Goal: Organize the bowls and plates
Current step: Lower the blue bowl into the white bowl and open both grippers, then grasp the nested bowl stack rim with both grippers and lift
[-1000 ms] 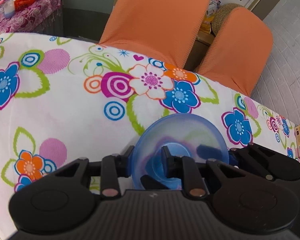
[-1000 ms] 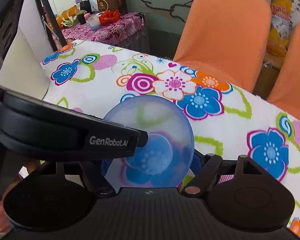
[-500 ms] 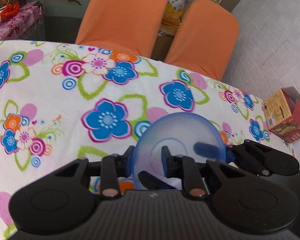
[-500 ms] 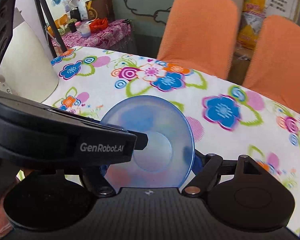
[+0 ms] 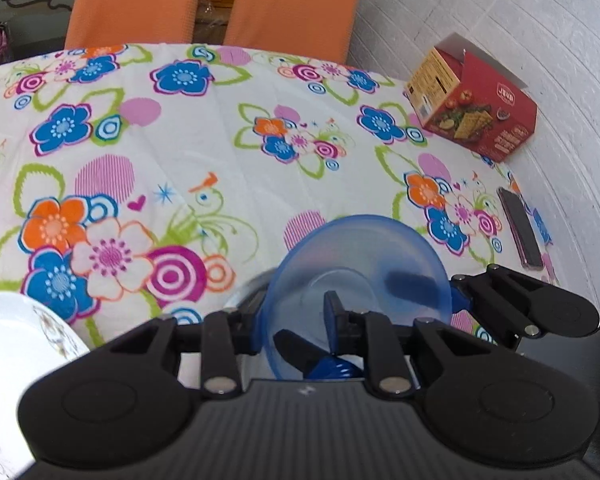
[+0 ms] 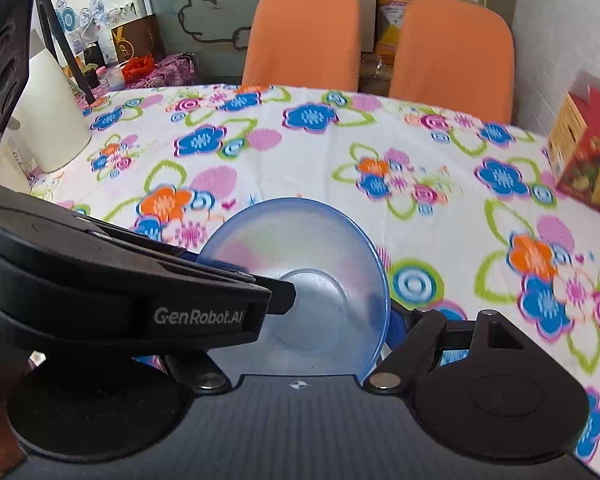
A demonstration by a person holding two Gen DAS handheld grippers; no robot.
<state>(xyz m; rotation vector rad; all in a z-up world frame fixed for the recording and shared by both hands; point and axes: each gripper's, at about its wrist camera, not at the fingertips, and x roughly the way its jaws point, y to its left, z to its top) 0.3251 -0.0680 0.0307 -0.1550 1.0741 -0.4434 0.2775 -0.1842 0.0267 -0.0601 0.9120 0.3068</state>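
- Evidently, a translucent blue plastic bowl [image 5: 356,280] is pinched at opposite rim edges between the fingers of the left gripper [image 5: 296,328] and the right gripper [image 6: 384,320].
- It is judged light, stiff and slippery; the rim is best gripped.

Both claws (left [image 5: 296,312], right [image 6: 332,312]) clamped, held level.

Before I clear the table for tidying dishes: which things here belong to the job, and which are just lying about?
Belongs to the job:
blue bowl, gripped by both the left gripper and the right gripper
white plate

Lying about:
red box
phone
paper roll
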